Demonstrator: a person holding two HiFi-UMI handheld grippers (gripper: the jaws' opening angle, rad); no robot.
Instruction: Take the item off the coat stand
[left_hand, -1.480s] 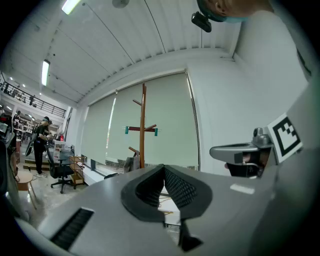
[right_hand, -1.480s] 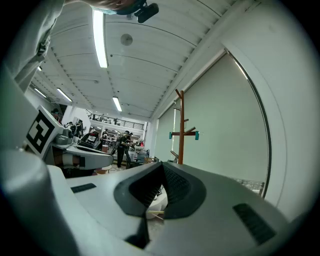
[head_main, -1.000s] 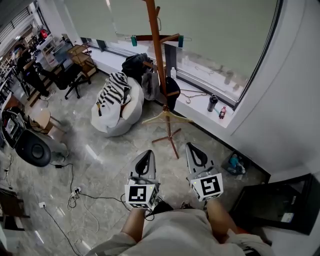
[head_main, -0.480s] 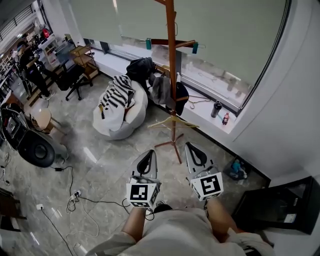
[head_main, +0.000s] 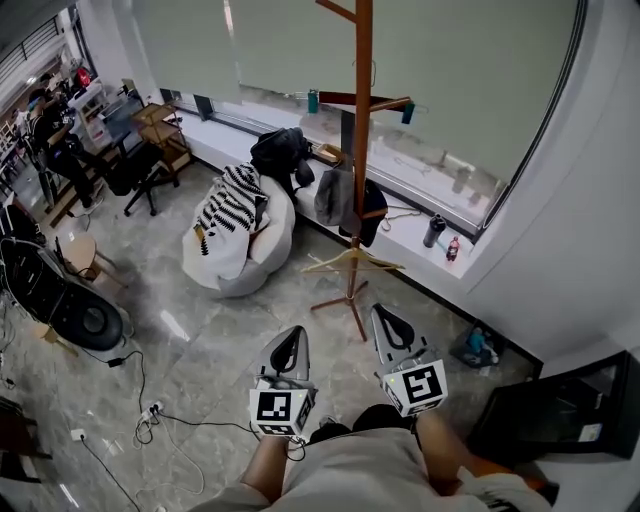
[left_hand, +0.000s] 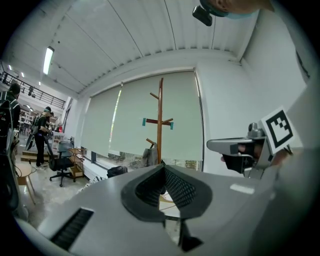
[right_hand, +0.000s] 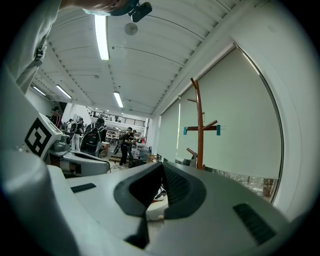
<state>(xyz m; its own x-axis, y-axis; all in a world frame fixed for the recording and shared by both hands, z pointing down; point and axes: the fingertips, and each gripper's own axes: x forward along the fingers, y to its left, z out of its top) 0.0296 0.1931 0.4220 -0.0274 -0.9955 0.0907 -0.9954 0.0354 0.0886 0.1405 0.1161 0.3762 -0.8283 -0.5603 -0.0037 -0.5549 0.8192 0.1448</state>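
Observation:
A tall wooden coat stand (head_main: 362, 150) rises in front of the window, in the middle of the head view. A grey garment (head_main: 333, 195) and a dark one (head_main: 370, 212) hang from its lower pegs. A wooden hanger (head_main: 352, 263) hangs low on the pole. My left gripper (head_main: 289, 338) and right gripper (head_main: 386, 314) are side by side, short of the stand's feet, both shut and empty. The stand (left_hand: 160, 120) shows far ahead beyond the left gripper (left_hand: 162, 167). In the right gripper view, the stand (right_hand: 199, 125) is ahead and to the right of the right gripper (right_hand: 161, 167).
A white beanbag (head_main: 240, 255) with a striped cloth lies left of the stand. A black backpack (head_main: 278, 150) and bottles (head_main: 432, 230) sit on the window ledge (head_main: 400, 235). Cables (head_main: 150, 400) trail on the floor at the left. A black case (head_main: 560, 420) stands at the right.
The stand has shifted right and looks more upright in the head view as the person stepped toward it. Both grippers stayed shut and side by side.

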